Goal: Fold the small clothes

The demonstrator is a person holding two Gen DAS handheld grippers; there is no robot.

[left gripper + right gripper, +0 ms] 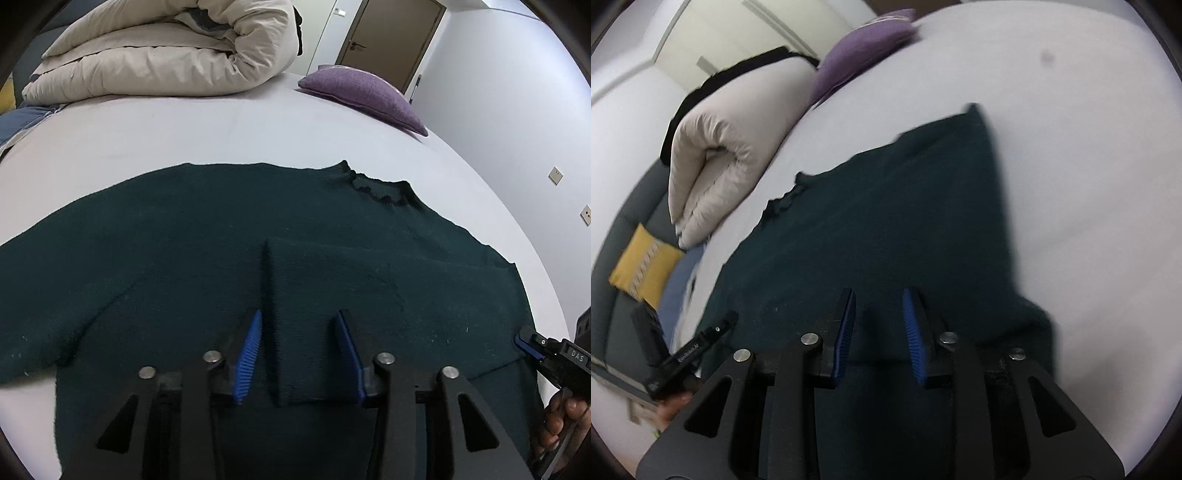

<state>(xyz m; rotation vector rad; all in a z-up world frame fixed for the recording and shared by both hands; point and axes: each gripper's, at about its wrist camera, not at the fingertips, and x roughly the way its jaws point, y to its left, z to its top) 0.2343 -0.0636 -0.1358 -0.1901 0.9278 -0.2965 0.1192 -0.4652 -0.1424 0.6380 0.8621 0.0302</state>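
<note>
Sweater: the dark green sweater (184,236) lies flat on the white bed (184,129), one sleeve (332,280) already folded across its body.
Left gripper (299,354): jaws parted, sleeve cuff lying loosely between them.
Right gripper (879,328): jaws parted over the hem, gripping nothing.
Advice: I'd pinch both layers squarely, lift evenly, and keep the edges aligned.

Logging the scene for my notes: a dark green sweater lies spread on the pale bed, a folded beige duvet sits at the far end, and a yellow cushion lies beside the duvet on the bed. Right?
Not quite. The cushion on the bed beside the duvet is purple, not yellow, as the left wrist view shows. The sweater and the rest stand as you said.
</note>
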